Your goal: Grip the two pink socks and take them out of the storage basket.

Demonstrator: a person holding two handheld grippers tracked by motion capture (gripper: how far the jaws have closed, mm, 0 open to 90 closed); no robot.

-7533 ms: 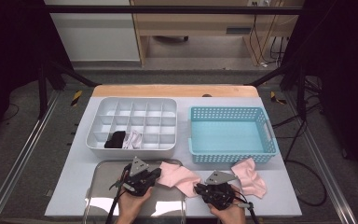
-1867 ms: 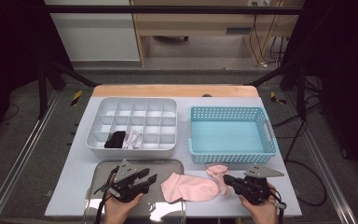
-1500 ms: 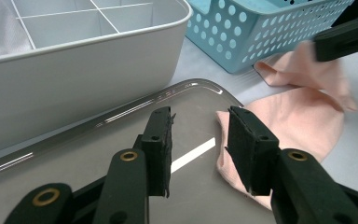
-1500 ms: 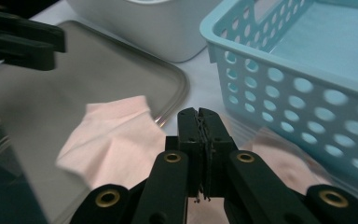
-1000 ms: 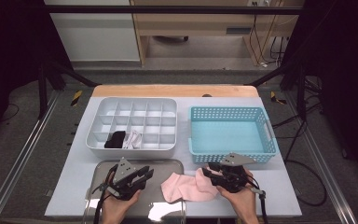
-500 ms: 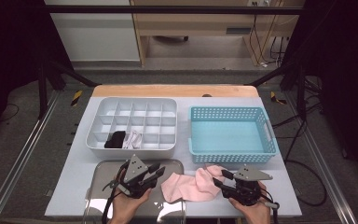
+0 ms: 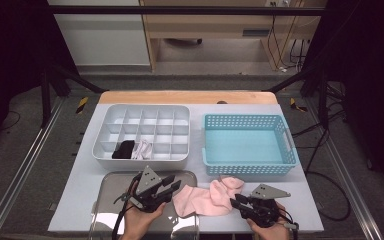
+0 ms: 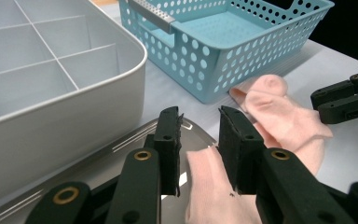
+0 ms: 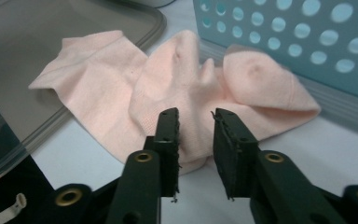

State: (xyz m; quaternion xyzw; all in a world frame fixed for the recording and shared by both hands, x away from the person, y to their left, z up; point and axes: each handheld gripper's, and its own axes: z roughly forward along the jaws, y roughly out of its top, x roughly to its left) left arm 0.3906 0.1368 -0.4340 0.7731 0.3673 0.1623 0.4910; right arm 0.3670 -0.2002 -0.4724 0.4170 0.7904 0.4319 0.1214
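While both grippers flank it, the scene reads from the pink sock as landmark:

Pink sock (image 7: 209, 198): lies crumpled on the white table (image 7: 310, 210), just in front of the blue basket (image 7: 248, 145), its left end lapping onto the clear lid (image 7: 111, 185).

Left gripper (image 7: 174, 186): at the sock's left end, over the lid; jaws have just been opening and stand a narrow gap apart, the sock's edge between them, pads not pressing on it.

Right gripper (image 7: 235, 202): at the sock's right side, low over the table; jaws have just been closing and stand narrowly parted, sock cloth between the tips, no squeeze visible.

Grey divided tray (image 7: 142, 131): behind the sock to the left, a black item (image 7: 123, 149) and a white item (image 7: 142, 148) in its front compartments.
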